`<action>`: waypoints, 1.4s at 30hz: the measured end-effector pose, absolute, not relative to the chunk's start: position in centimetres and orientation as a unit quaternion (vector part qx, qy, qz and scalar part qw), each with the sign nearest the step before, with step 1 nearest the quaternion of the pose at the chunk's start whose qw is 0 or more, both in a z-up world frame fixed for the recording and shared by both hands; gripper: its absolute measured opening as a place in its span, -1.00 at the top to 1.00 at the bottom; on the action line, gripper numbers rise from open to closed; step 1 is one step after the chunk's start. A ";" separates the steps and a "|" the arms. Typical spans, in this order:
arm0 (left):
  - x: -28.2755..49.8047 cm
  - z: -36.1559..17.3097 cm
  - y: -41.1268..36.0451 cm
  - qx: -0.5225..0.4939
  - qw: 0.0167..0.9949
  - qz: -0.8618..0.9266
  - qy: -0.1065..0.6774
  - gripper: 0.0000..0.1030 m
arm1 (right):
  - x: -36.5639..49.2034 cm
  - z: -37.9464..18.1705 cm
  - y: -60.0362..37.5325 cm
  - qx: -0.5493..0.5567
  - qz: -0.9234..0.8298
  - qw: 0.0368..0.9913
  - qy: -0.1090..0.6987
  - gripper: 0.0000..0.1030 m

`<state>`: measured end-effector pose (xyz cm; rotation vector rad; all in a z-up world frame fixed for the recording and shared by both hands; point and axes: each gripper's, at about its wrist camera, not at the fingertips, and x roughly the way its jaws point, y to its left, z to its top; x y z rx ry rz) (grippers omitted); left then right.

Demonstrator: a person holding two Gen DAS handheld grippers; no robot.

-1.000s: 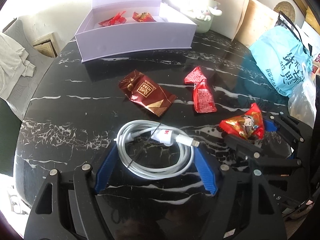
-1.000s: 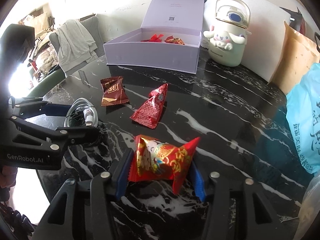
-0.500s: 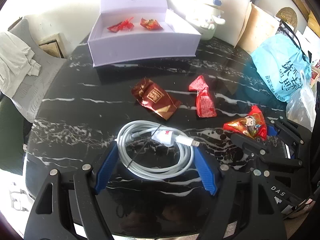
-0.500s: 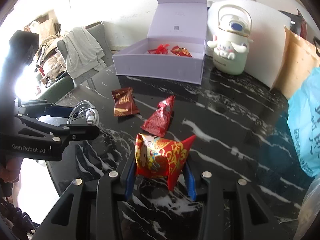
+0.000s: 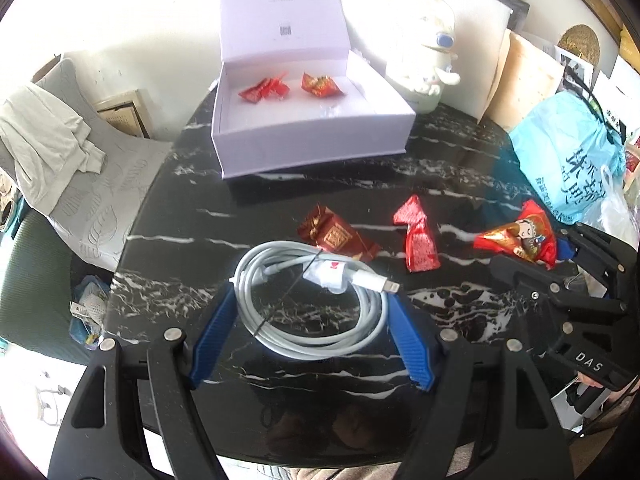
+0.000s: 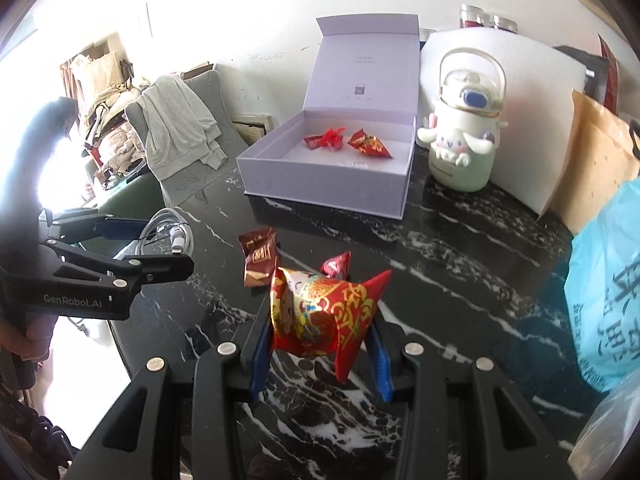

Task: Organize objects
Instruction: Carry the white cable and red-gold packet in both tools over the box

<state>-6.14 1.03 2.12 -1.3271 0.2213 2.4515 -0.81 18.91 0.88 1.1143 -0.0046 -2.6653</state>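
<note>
Red foil snack packet (image 6: pixel 324 316), light, crinkly and slippery, is pinched across its puffy middle by the right gripper (image 6: pixel 320 344), near side of the black marble table (image 6: pixel 460 264). Coiled white charging cable (image 5: pixel 312 304), floppy, is clamped by the left gripper (image 5: pixel 310 336) across the loop. Open lilac box (image 6: pixel 320 184) sits far.

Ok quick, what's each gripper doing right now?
Left gripper: closed on the coiled white cable.
Right gripper: closed on the red-and-gold snack packet.
</note>
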 end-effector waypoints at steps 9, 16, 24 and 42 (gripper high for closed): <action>-6.9 4.5 1.7 -0.447 0.174 0.872 0.096 -0.42 | -1.7 3.5 18.8 0.368 -0.918 0.144 0.027 0.19; -7.8 6.0 2.3 -0.429 0.175 0.879 0.111 -0.42 | -2.8 5.3 18.8 0.356 -0.920 0.152 0.056 0.19; -9.5 7.5 3.0 -0.414 0.185 0.884 0.112 -0.42 | -4.6 7.0 18.7 0.344 -0.922 0.161 0.074 0.19; -16.5 6.7 4.1 -0.424 0.197 0.877 0.107 -0.42 | -11.2 6.0 19.2 0.365 -0.915 0.155 0.069 0.19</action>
